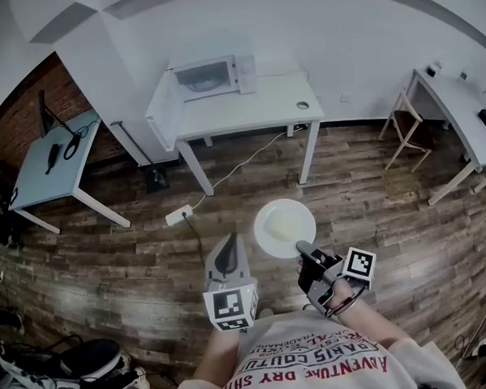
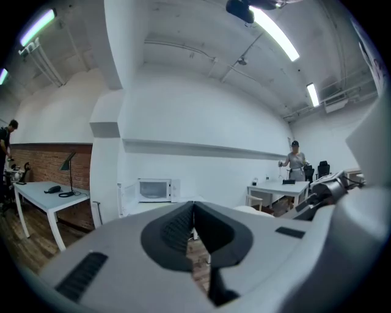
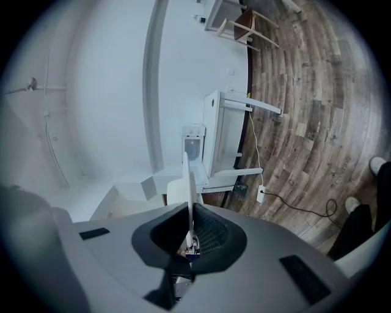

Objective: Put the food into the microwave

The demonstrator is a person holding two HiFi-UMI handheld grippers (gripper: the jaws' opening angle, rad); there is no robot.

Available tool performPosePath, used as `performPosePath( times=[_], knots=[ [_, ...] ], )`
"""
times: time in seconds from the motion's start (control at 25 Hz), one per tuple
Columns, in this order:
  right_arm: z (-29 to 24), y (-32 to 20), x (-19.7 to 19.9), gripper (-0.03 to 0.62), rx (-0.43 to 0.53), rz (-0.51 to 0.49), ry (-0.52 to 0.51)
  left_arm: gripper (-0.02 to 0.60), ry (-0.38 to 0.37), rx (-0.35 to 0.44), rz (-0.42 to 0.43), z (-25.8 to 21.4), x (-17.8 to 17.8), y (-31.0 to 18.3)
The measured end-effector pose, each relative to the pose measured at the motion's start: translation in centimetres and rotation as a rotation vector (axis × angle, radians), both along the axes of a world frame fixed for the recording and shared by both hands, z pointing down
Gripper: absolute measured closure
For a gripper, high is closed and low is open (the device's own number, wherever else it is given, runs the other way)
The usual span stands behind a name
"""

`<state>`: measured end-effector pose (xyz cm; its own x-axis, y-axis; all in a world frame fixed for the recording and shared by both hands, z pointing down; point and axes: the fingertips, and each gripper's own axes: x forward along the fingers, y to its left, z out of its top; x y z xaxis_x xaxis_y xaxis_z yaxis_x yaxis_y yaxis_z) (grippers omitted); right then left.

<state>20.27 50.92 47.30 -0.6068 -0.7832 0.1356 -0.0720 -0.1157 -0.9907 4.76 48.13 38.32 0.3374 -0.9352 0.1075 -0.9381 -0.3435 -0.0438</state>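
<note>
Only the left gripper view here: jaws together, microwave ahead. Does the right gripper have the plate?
Observer: Yes. The right gripper is shut on the near rim of the white plate, held face-up over the wooden floor.
Operator: Is there food on it?
Observer: The head view shows a pale yellowish patch in the plate's middle; what it is, I cannot tell.
Operator: Anything on the floor ahead?
Observer: A white power strip lies in front of the table, its cable running up towards the table.
</note>
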Motion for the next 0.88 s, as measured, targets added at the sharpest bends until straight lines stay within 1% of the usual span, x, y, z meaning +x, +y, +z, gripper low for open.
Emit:
performPosePath(
  times=[0.24, 0.36, 0.48, 0.68, 0.8, 0.88],
  knots=[
    [0.5, -0.5, -2.4, 0.571, 0.007, 0.050, -0.022, 0.575, -0.026, -0.008, 0.034, 0.7, -3.4, -0.2],
    [0.6, -0.8, -4.2, 0.571, 0.009, 0.055, -0.028, 0.575, -0.036, -0.015, 0.040, 1.1, -5.6, -0.3],
    [0.8, -1.2, -5.6, 0.571, 0.003, 0.050, -0.031, 0.575, -0.059, -0.010, 0.045, 1.2, -6.8, -0.7],
    [1.9, -2.0, -7.1, 0.571, -0.034, 0.024, -0.028, 0.575, -0.044, -0.019, 0.005, 2.2, -8.2, -1.3],
    [2.7, -3.6, -7.2, 0.571, -0.060, 0.015, -0.055, 0.575, -0.037, -0.027, -0.018, 2.7, -8.5, -2.6],
    [3.2, -5.1, -7.3, 0.571, -0.066, -0.013, -0.053, 0.575, -0.025, -0.039, -0.048, 3.2, -8.8, -3.7]
  ],
)
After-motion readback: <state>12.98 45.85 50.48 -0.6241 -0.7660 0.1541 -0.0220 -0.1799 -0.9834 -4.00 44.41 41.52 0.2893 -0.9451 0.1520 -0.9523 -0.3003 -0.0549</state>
